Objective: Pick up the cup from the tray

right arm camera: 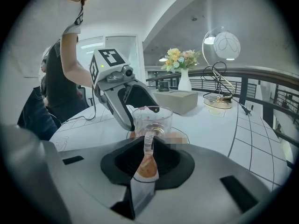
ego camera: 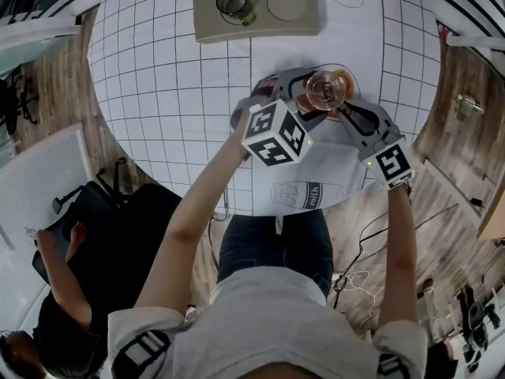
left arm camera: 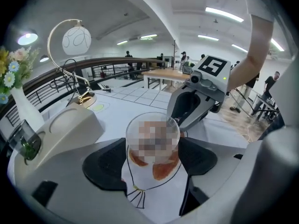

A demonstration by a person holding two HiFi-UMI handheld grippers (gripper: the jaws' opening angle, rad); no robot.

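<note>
left gripper (left arm camera: 152, 158) | fingers (left arm camera: 105, 164) against cup (left arm camera: 152, 141) | right gripper (left arm camera: 182, 118) behind

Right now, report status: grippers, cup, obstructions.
Left gripper jaws on cup body; right gripper jaws shut on its handle. Cup off the tray, over the orange circle. Second glass in tray; nothing blocking.

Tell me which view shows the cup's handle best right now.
The right gripper view: the handle stands dead centre, pinched between the right gripper's tongs. The head view shows only the cup from above; the left gripper view shows its body, partly mosaic-covered, the handle not clear.
</note>
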